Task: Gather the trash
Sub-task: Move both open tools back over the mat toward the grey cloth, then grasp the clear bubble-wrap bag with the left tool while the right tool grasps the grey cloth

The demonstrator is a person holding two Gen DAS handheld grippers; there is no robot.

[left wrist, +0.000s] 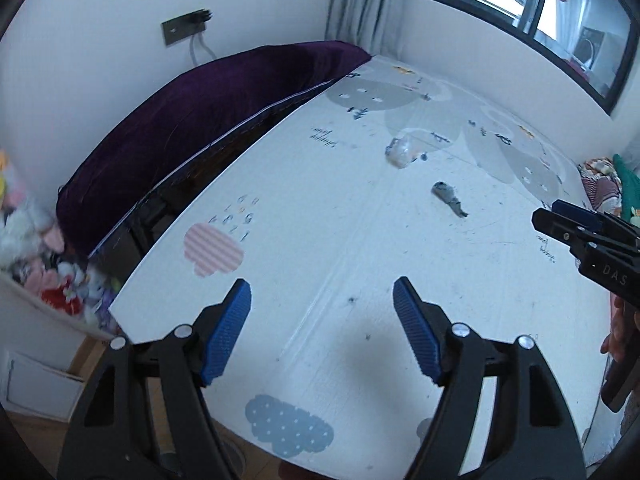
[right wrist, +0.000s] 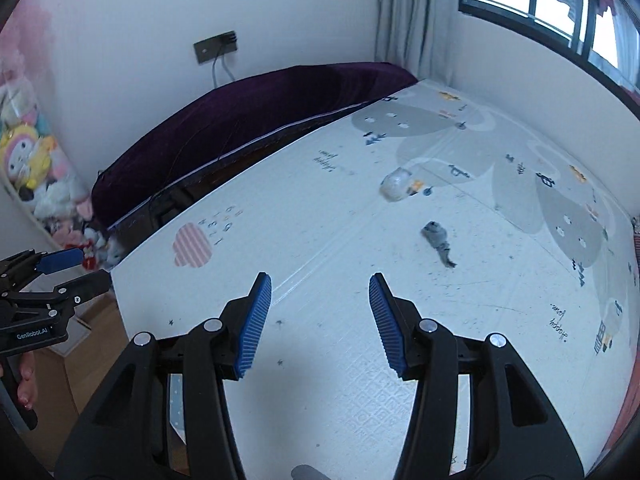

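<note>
Two pieces of trash lie on a white play mat point(left wrist: 320, 220) with cloud prints. One is a crumpled clear plastic wrapper point(left wrist: 402, 151) point(right wrist: 396, 185); the other is a twisted grey scrap point(left wrist: 449, 197) point(right wrist: 438, 240), nearer to me. My left gripper point(left wrist: 322, 320) hangs open above the mat's near part, with nothing between its blue pads. My right gripper point(right wrist: 320, 312) is also open and empty, well short of the grey scrap. Each gripper shows at the edge of the other's view: the right gripper point(left wrist: 568, 220) and the left gripper point(right wrist: 76, 272).
A dark purple cushion point(left wrist: 200, 120) point(right wrist: 248, 120) runs along the mat's far left edge by the wall. Plush toys point(left wrist: 32, 248) point(right wrist: 36, 168) are piled at the left. A window point(left wrist: 560, 12) and curtain point(right wrist: 408, 20) stand behind. Small dark specks dot the mat.
</note>
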